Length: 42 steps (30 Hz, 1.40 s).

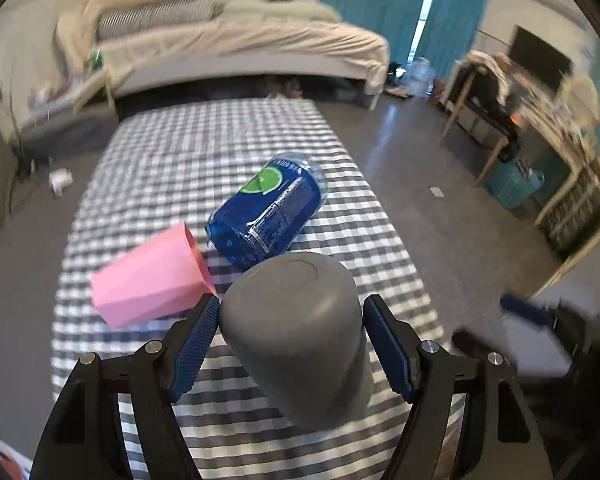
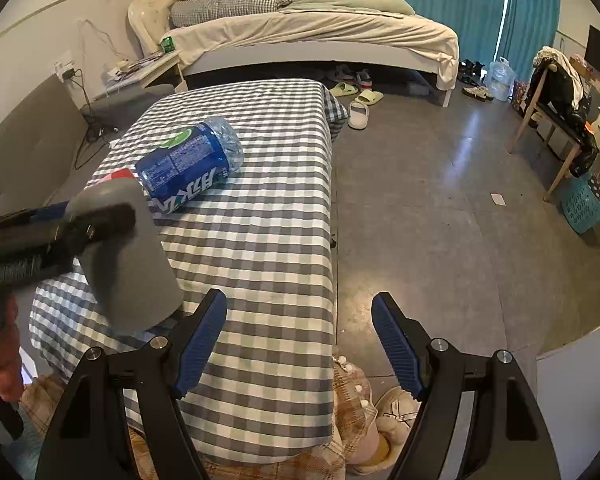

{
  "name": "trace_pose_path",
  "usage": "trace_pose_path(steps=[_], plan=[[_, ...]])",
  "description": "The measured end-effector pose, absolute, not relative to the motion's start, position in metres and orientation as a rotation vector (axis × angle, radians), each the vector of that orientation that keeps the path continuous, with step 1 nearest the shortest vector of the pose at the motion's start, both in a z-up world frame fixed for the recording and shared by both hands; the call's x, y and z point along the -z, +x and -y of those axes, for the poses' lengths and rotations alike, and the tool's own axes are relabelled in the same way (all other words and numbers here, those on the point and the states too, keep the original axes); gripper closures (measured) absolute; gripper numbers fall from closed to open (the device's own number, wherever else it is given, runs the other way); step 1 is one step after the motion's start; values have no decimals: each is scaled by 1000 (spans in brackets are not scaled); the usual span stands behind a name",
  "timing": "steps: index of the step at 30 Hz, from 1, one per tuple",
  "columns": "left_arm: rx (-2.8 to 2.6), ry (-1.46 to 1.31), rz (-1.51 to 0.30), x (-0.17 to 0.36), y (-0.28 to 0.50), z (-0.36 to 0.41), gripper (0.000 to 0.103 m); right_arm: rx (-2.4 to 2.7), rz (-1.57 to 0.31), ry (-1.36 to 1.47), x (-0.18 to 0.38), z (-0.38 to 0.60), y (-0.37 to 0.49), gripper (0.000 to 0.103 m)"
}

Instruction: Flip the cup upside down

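Observation:
A grey cup (image 1: 300,332) stands upside down, base up, on the checked tablecloth (image 1: 204,160), tilted a little. My left gripper (image 1: 290,344) is open around it; the left pad touches its side and the right pad stands just clear. In the right wrist view the same grey cup (image 2: 128,256) is at the left with the left gripper's fingers (image 2: 60,224) at its sides. My right gripper (image 2: 300,340) is open and empty, over the table's right edge and the floor.
A pink cup (image 1: 152,276) lies on its side left of the grey cup. A blue plastic bottle (image 1: 268,212) lies on its side behind both, also in the right wrist view (image 2: 188,168). Beyond the table are a bed (image 2: 312,36), slippers (image 2: 358,114), chairs and a blue basket (image 2: 588,200).

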<state>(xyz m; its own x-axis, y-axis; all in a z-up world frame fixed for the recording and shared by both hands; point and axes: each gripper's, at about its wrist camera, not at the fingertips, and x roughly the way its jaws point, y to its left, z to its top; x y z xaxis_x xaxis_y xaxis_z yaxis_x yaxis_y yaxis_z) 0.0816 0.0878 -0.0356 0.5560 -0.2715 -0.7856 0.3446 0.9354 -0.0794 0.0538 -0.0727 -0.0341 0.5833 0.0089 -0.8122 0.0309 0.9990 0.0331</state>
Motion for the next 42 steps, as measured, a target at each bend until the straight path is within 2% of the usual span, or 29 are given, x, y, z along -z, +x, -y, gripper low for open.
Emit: trace_pose_path(steps=[8, 10, 11, 12, 20, 22, 23, 24, 42], plan=[[413, 204, -805, 40, 55, -80, 26, 24, -926, 47, 34, 73, 48, 28], [434, 182, -808, 46, 51, -79, 20, 31, -908, 58, 32, 77, 44, 28], [436, 176, -825, 51, 50, -79, 11, 36, -901, 64, 31, 79, 42, 28], [439, 173, -836, 55, 50, -78, 9, 41, -895, 73, 30, 82, 40, 28], [476, 149, -893, 92, 45, -71, 9, 66, -912, 89, 36, 88, 34, 28], [479, 166, -883, 96, 44, -68, 14, 68, -916, 86, 36, 87, 34, 28], [485, 169, -875, 96, 44, -67, 25, 69, -919, 86, 36, 87, 34, 28], [493, 182, -870, 97, 43, -66, 29, 70, -920, 83, 36, 86, 35, 28], [428, 220, -791, 102, 62, -82, 29, 30, -941, 51, 37, 62, 36, 28]])
